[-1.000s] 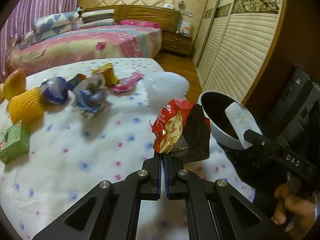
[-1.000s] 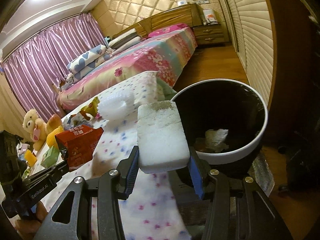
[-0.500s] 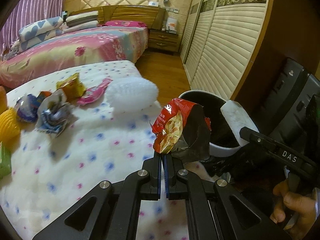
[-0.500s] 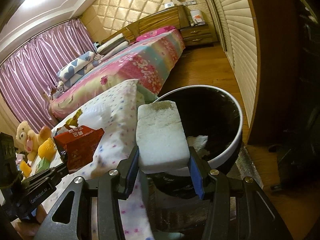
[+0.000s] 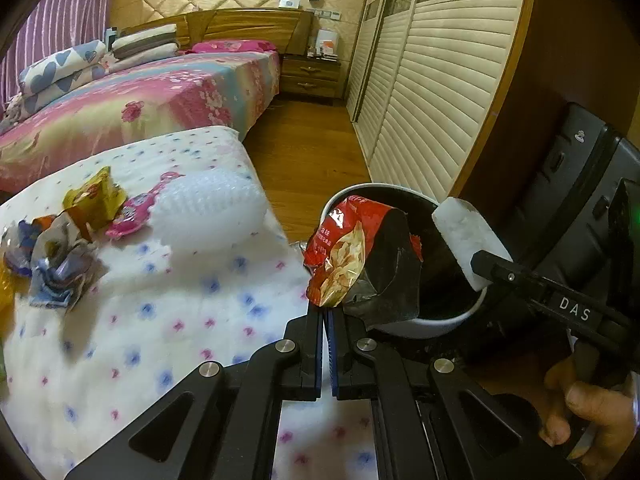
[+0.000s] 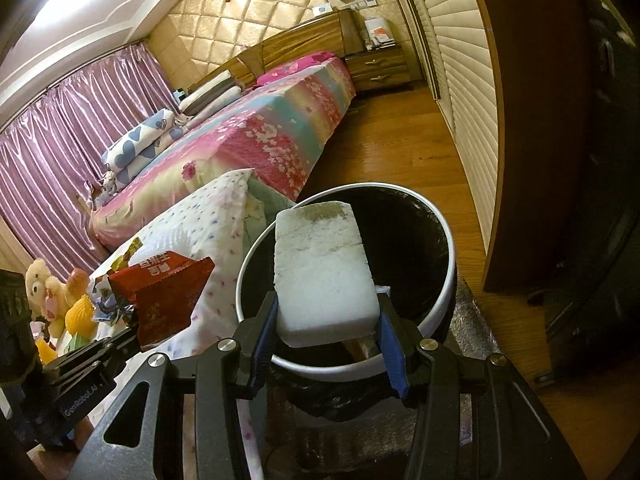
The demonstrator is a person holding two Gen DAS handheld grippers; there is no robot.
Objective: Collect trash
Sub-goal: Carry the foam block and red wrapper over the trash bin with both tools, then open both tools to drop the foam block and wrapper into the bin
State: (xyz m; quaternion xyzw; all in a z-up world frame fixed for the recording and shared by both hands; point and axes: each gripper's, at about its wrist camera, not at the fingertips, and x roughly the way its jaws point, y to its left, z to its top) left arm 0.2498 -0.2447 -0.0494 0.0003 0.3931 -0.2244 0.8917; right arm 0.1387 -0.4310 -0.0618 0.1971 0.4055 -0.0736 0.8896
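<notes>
My left gripper (image 5: 329, 316) is shut on a red snack bag (image 5: 360, 256) and holds it at the near rim of the white trash bin (image 5: 440, 322), which is lined in black. The bag also shows in the right wrist view (image 6: 164, 300). My right gripper (image 6: 326, 332) is shut on a white foam block (image 6: 324, 276) and holds it over the bin (image 6: 440, 312). The block also shows in the left wrist view (image 5: 466, 240). Some trash lies in the bin's bottom, mostly hidden by the block.
Crumpled wrappers (image 5: 60, 264), a yellow wrapper (image 5: 96, 200), a pink wrapper (image 5: 140, 212) and white bubble wrap (image 5: 208, 208) lie on the dotted white bedspread (image 5: 180, 320). Plush toys (image 6: 44, 292) sit at its far side. A wardrobe (image 5: 440, 80) and wooden floor (image 5: 304, 160) lie beyond.
Both grippers moved toward the bin. The foam block went from beside the rim to over the opening, and the snack bag came up to the bin's near rim.
</notes>
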